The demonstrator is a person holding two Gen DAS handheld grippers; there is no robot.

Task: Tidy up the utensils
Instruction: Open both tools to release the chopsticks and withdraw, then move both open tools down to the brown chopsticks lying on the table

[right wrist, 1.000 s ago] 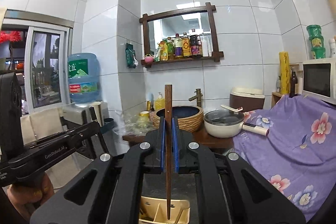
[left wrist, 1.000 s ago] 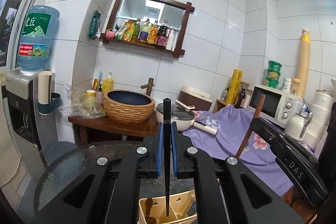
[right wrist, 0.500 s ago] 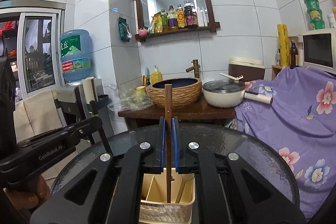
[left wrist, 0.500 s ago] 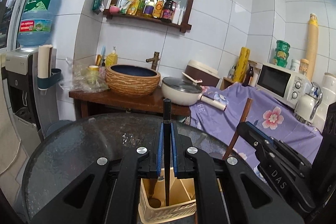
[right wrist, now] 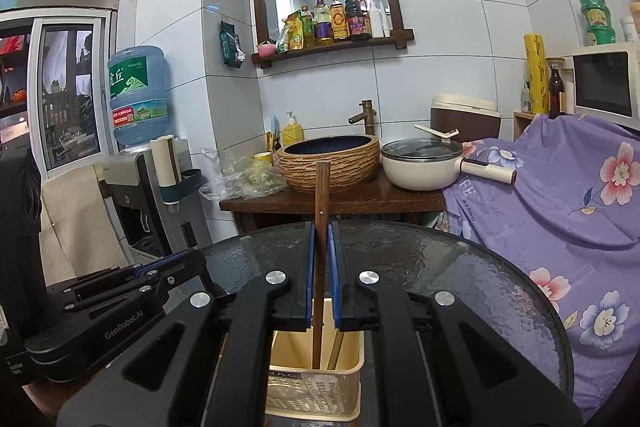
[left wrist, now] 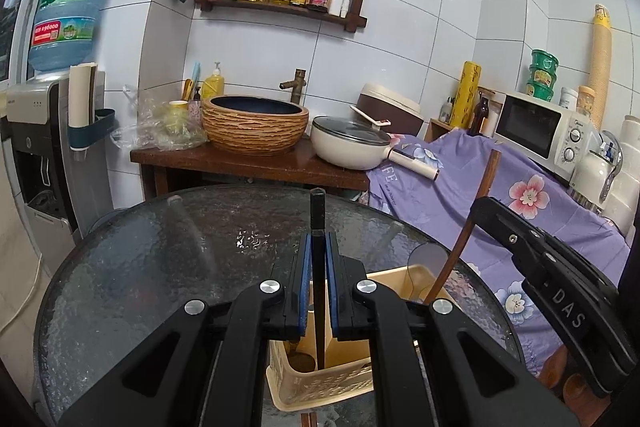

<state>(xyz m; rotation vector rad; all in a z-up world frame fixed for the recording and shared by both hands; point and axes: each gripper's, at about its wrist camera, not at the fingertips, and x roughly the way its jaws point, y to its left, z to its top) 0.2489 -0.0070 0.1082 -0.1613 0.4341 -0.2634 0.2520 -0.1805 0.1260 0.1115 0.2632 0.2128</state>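
A beige utensil caddy (left wrist: pixel 320 387) stands on the round glass table (left wrist: pixel 160 267); it also shows in the right wrist view (right wrist: pixel 316 387). My left gripper (left wrist: pixel 319 255) is shut on a black utensil handle (left wrist: pixel 318 211), held upright with its lower end inside the caddy. My right gripper (right wrist: pixel 321 247) is shut on a brown wooden utensil handle (right wrist: pixel 322 187), upright, its lower end in a caddy compartment. In the left wrist view the wooden handle (left wrist: pixel 472 227) and the right gripper body show at right.
Behind the table a wooden stand (left wrist: pixel 248 163) carries a woven basin (left wrist: pixel 254 123) and a white pot (left wrist: pixel 348 145). A purple floral cloth (right wrist: pixel 560 207) covers furniture at right. A water dispenser (left wrist: pixel 44 107) stands at left. A microwave (left wrist: pixel 540 131) sits at far right.
Both grippers have moved down toward the table with their utensils. The utensils' lower ends have gone deeper into the caddy.
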